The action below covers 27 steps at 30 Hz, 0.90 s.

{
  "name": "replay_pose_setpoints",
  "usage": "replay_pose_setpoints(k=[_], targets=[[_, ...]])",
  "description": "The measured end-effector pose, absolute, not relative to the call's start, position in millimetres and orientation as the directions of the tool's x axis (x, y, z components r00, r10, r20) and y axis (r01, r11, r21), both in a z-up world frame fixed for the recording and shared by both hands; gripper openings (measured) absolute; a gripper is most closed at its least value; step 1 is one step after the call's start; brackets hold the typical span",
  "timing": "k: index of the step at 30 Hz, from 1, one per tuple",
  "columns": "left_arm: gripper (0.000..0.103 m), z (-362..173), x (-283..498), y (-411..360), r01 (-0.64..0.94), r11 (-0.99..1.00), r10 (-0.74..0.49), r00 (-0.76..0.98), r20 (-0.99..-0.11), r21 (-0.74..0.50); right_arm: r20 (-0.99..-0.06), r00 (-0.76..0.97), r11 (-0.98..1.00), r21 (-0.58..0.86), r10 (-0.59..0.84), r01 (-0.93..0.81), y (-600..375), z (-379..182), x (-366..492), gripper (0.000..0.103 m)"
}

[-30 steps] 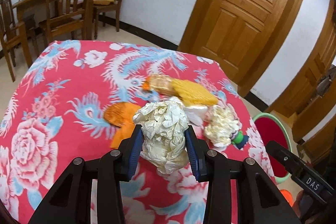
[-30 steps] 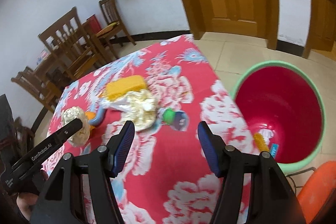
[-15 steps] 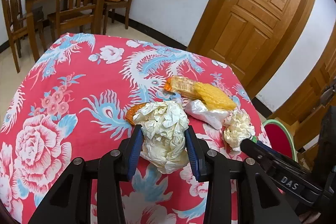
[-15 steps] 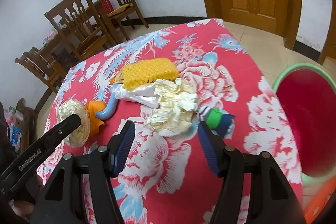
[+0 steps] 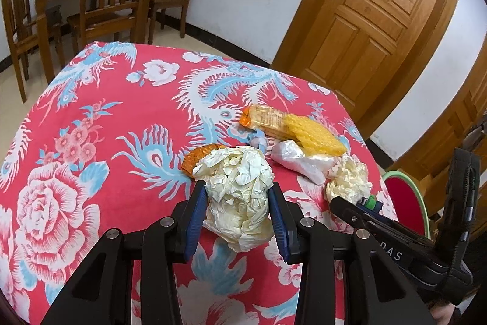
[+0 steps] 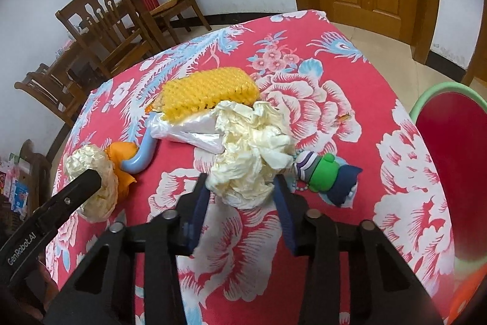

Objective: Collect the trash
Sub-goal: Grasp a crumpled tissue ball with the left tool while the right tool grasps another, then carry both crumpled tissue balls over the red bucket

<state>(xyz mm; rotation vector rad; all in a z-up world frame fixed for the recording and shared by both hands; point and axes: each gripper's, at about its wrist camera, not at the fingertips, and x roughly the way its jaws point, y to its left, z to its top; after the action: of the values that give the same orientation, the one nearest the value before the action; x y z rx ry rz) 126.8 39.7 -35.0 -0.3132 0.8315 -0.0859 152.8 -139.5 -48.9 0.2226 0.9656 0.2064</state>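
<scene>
Left claw [image 5: 240,221]: clamped on a crumpled cream paper wad [image 5: 239,197], which is held just above the desk [image 5: 100,172].
Right claw [image 6: 242,206]: its jaws are closing around a second crumpled paper wad [image 6: 251,154]; the wad sits between the pads, though a firm grip cannot be confirmed yet.
Bin [image 6: 453,160]: a red basin with a green rim, on the floor at about 3 o'clock of the desk; no trash is seen in the visible part.
Done: one wad is secured, a second is nearly taken (neither is binned).
Left: at 12 o'clock of the right claw, a yellow textured pad [image 6: 210,93], a clear plastic bag [image 6: 188,133] and an orange wrapper [image 5: 264,119] are yet to be collected; a green frog toy [image 6: 327,172] lies at 2 o'clock.
</scene>
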Motion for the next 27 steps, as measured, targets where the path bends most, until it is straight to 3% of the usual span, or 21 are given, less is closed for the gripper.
replay_pose_setpoints(k=[6, 27], targets=[[0.041, -26, 119, 34, -0.03, 0.953, -0.2, 0.684, -0.701, -0.301, -0.767, 0.575, 0.954, 0.282, 0.286, -0.099, -140, -39, 143, 0.024], [0.041, 13, 94, -8, 0.082, 0.957, -0.251, 0.715, -0.653, -0.278, -0.641, 0.691, 0.93, 0.344, 0.333, -0.129, -175, 23, 71, 0.023]])
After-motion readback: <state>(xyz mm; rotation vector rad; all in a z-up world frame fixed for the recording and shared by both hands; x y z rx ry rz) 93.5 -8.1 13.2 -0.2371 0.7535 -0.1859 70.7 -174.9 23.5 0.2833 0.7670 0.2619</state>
